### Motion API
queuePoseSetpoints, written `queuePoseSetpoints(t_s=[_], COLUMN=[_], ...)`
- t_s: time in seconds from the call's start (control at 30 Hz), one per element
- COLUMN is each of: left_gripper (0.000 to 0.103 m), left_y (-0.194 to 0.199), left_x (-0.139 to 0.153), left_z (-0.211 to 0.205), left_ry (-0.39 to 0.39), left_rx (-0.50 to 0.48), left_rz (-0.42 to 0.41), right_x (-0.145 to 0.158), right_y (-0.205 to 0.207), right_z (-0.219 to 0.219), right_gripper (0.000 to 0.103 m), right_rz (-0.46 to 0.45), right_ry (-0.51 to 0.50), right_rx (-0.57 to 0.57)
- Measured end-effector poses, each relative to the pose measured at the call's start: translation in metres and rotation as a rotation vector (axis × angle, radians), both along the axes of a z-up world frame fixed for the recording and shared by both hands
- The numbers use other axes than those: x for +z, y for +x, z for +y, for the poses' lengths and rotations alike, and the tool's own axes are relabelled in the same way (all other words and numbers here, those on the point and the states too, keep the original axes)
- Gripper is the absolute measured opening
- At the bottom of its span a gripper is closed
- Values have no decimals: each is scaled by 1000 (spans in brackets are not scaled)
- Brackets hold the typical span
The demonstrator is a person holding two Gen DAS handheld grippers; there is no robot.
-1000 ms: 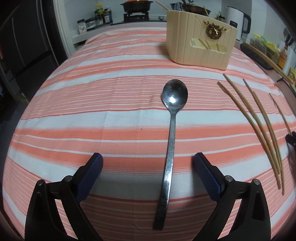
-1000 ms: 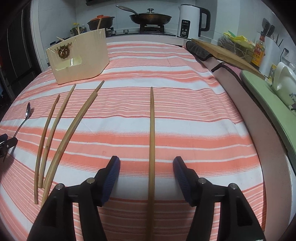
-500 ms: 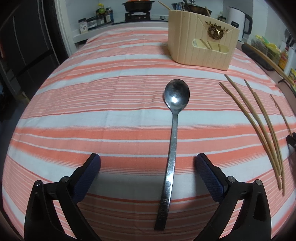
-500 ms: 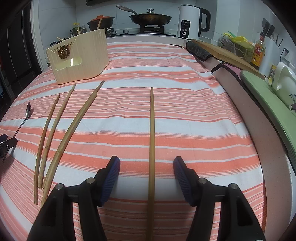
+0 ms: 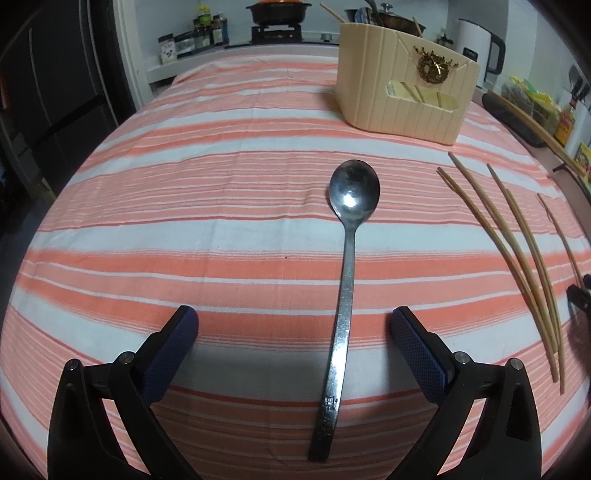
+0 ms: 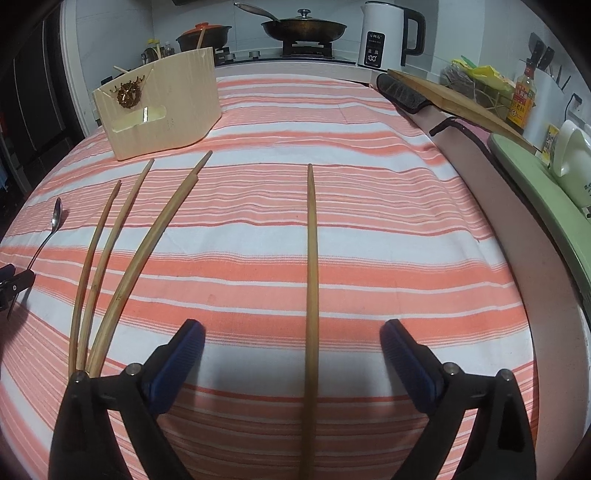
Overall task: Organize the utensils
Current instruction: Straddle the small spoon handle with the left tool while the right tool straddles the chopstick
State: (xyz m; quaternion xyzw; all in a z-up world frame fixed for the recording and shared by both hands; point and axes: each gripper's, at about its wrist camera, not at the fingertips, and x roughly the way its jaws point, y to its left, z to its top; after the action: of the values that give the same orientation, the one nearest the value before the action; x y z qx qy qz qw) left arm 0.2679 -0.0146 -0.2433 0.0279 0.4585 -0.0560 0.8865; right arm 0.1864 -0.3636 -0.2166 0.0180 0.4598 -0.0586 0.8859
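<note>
A metal spoon (image 5: 345, 280) lies on the striped cloth, its handle running between the open jaws of my left gripper (image 5: 293, 325). A single wooden chopstick (image 6: 312, 295) lies lengthwise between the open jaws of my right gripper (image 6: 293, 338). Several more chopsticks (image 6: 122, 254) lie in a fan to its left; they show at the right of the left wrist view (image 5: 517, 254). A beige utensil holder (image 5: 402, 88) stands at the back of the table; it also shows in the right wrist view (image 6: 162, 110). The spoon (image 6: 55, 218) shows small at far left.
A pink padded edge (image 6: 498, 206) bounds the table on the right. Behind it are a green board (image 6: 546, 206), a wooden board (image 6: 454, 99), bottles and a white kettle (image 6: 384, 33). A stove with pans (image 6: 303, 29) stands at the back.
The right gripper's jaws have opened wider around the single chopstick. The left gripper has crept slightly forward along the spoon, still open.
</note>
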Motion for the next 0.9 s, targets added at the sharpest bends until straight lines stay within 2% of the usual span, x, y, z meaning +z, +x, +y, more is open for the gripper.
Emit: queuePoseSetpoints(t_s=[0.33,0.53,0.67,0.9], left_gripper=[103,103,103,103], left_y=[0,3,4,7], left_x=[1,1,1,2], left_z=[0,-2,-3,-8], left_ry=[0,7,10,44], left_rx=[-18,-19,-37,-65], left_rz=[-1,26,11,-7], right_x=[-1,-1,-3,-2], right_y=[3,9,10,23], right_z=[0,0,-1,-2], right_gripper=[102,103,103,103], right_rz=[11,63,14,18], right_ry=[-1,0,-4,-10], right_rx=[2,17,31,36])
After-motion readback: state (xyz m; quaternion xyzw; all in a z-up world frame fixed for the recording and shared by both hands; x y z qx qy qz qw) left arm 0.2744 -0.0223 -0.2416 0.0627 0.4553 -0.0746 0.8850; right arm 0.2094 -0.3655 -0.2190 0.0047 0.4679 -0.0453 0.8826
